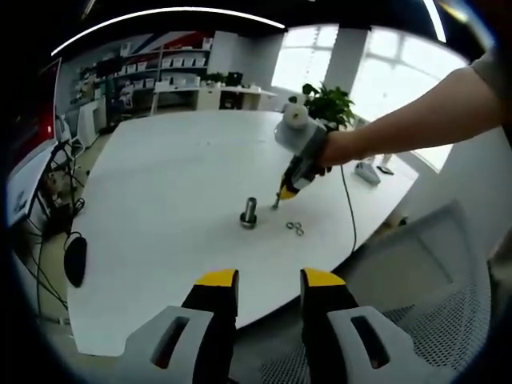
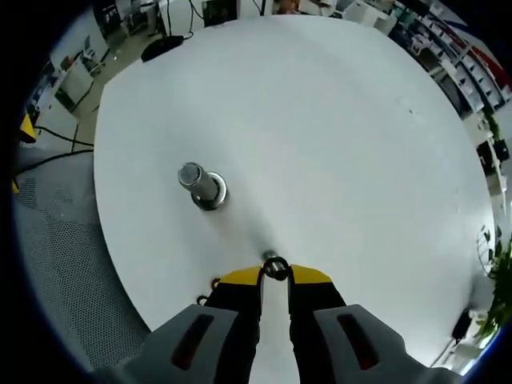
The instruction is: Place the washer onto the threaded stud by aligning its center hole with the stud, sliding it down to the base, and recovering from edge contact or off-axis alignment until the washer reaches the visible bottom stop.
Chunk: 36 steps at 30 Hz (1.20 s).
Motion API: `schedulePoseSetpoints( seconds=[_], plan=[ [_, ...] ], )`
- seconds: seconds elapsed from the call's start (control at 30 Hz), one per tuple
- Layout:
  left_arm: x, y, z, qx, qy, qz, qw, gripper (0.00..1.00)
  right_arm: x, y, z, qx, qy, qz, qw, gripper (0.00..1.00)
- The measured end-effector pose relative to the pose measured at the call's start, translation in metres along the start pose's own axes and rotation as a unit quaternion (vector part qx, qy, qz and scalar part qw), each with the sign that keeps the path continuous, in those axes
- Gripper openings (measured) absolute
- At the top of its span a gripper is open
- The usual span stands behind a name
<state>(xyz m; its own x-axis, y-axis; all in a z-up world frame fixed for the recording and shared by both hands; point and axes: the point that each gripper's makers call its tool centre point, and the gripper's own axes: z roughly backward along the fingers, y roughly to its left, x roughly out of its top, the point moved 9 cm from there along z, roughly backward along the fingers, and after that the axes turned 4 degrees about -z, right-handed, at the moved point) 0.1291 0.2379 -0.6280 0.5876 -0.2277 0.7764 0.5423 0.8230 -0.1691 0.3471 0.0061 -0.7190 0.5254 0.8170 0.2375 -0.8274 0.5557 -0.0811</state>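
- The washer [image 2: 275, 266] is a small dark metal ring with an open centre hole, pinched at the tips of the right tool [image 2: 275, 274], whose yellow-tipped jaws stand close together on it, just above the table [image 2: 344, 144].
- In the left gripper view the right tool [image 1: 282, 194] points down at the table just beside the stud, held by a person's hand [image 1: 324, 152] with a bare forearm reaching in from the right; the washer is too small to make out there.
- The threaded stud [image 2: 200, 184] is a short upright metal post with a flat shiny top, standing on a wider round base; it is apart from the held washer, up and to the left in the right gripper view.
- Two spare washers [image 1: 295, 228] lie flat on the table near the stud [image 1: 250, 211], touching or nearly touching each other.
- The left tool [image 1: 269, 282] hangs back off the table's near edge, its jaws apart with nothing between them.
- The table is a large, rounded, plain white top.
- A white mesh chair [image 1: 416, 320] stands by the table edge, and a black cable [image 1: 347, 210] runs across the top.
- Beyond are a potted plant [image 1: 328, 102], bright windows [image 1: 384, 56] and white shelving [image 1: 168, 68] with small boxes.
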Motion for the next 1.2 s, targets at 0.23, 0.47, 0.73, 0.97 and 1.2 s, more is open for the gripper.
schedulePoseSetpoints(
  seconds=[0.23,0.47,0.73,0.97,1.2],
  plan=[
    [0.0,0.0,0.0,0.001,0.003,0.0,1.0,0.28,-0.006,-0.003,-0.011,0.009,0.014,-0.006,0.9998,0.14],
    [-0.001,0.0,0.0,0.002,0.003,0.0,1.0,0.28,-0.013,0.0,-0.018,0.015,0.022,-0.011,0.9996,0.14],
    [-0.001,0.0,-0.001,0.002,0.006,-0.001,1.0,0.28,-0.018,0.006,-0.023,0.019,0.031,0.002,0.9994,0.14],
    [-0.001,0.001,-0.001,0.005,0.008,0.001,1.0,0.28,-0.017,0.006,-0.026,0.023,0.023,-0.002,0.9995,0.14],
    [-0.002,0.0,-0.001,0.003,0.011,0.001,0.9999,0.28,-0.023,0.007,-0.026,0.026,0.025,-0.008,0.9993,0.17]
  ],
)
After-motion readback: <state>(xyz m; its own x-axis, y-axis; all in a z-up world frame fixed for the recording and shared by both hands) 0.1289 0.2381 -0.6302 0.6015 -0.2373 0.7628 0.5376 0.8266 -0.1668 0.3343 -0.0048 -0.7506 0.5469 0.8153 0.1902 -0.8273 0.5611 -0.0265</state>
